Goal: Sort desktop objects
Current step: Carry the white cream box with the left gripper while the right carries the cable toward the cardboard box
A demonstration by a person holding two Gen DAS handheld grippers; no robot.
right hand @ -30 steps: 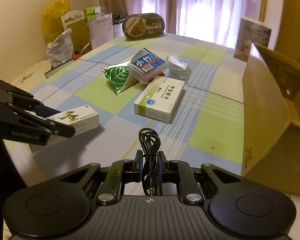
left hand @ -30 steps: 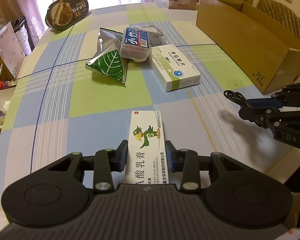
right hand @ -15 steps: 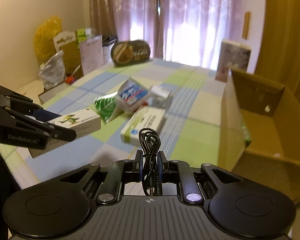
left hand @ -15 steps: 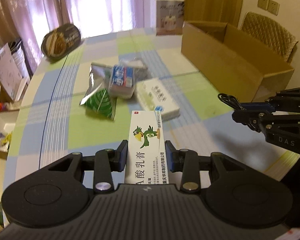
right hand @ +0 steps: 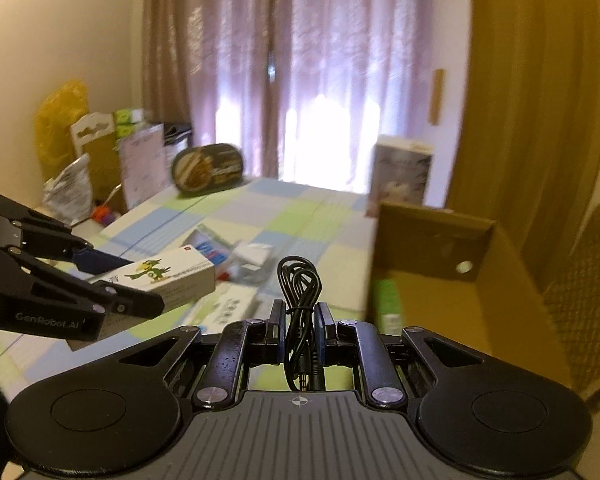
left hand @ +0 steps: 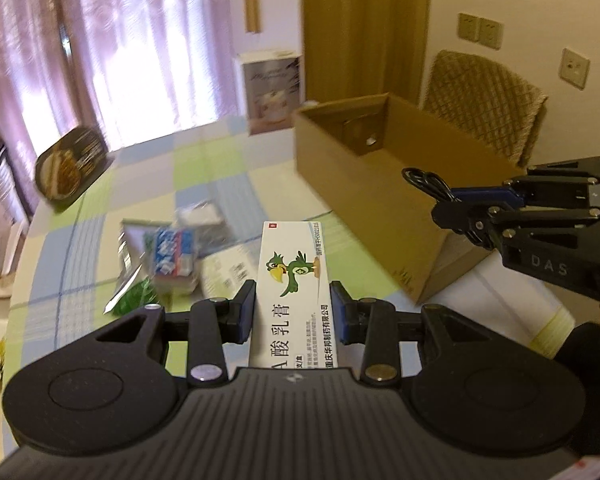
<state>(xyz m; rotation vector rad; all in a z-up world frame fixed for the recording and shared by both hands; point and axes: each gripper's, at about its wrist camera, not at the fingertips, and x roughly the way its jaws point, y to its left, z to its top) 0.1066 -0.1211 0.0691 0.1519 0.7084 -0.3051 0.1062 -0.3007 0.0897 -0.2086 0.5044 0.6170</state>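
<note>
In the left wrist view, the left hand-held gripper (left hand: 293,309) is closed across the width of a white ointment carton (left hand: 292,280) printed with a green cartoon bird, the carton's long axis pointing forward and its far end raised clear of the checked surface (left hand: 204,160). The step in hand looks like the carry: both items are lifted and headed for the open cardboard box (left hand: 364,184) ahead and to the right. The right hand-held gripper (left hand: 446,206) shows at the right edge, level and aimed at the box's near wall, with a coiled black cable (left hand: 424,180) sticking out of its tip. The rest of the pile (a blue-labelled pack, a green foil packet, a white medicine box, all blurred) lies on the surface below, well apart from the box. In the right wrist view, the right gripper (right hand: 299,330) is pinched nearly together on the cable (right hand: 300,288), whose loops stand up above the fingers and whose plugs hang down behind them. The box (right hand: 432,240) opens just ahead and right, with something green inside its near corner. The left gripper (right hand: 112,284) reaches in from the left, roughly level, holding the carton (right hand: 168,278) over the surface. Next, I judge, each load needs carrying over the box rim before the fingers open; the box's near wall must be cleared.
</note>
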